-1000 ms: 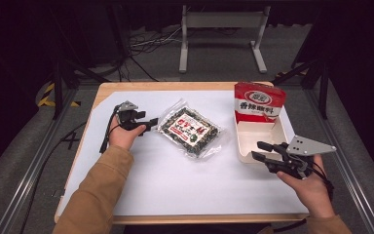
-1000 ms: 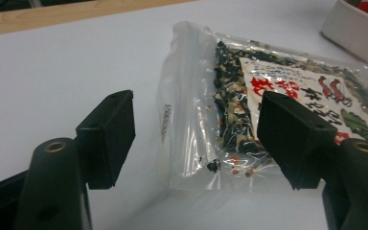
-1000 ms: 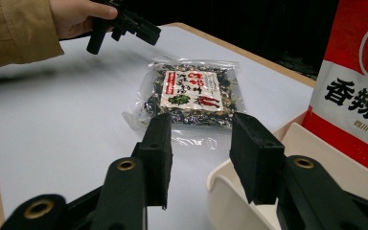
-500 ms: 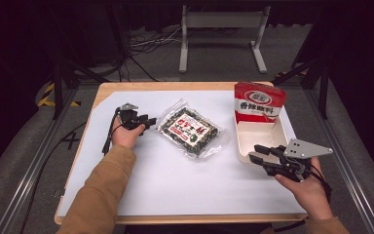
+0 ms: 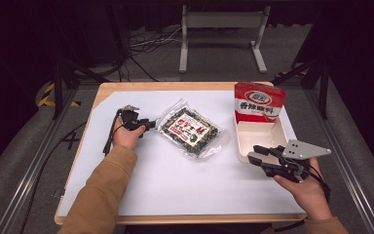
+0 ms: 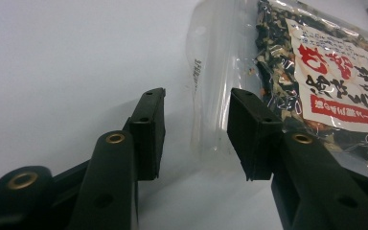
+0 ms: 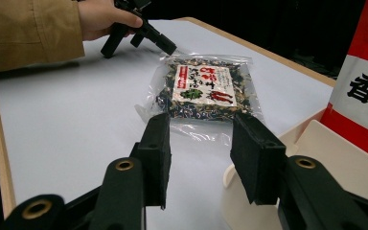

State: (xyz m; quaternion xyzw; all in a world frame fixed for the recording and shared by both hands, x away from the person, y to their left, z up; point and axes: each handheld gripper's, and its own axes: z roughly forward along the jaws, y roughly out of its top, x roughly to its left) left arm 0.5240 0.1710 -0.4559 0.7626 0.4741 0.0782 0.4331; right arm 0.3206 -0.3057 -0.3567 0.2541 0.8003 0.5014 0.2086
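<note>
While lying flat mid-counter (image 5: 126, 195), clear seasoning bag (image 5: 191, 130) offers its empty sealed edge to left claw (image 6: 195, 127): jaws just closing, straddling that edge, not yet pinching. Right claw (image 5: 256, 152) half open, empty, parked beside white tray (image 5: 282, 127), presumably awaiting the bag.

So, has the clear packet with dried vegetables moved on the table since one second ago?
No. The clear packet lies at the same spot, equally far left of the white tray. The left gripper, whose jaws have just been closing, straddles its edge.
</note>
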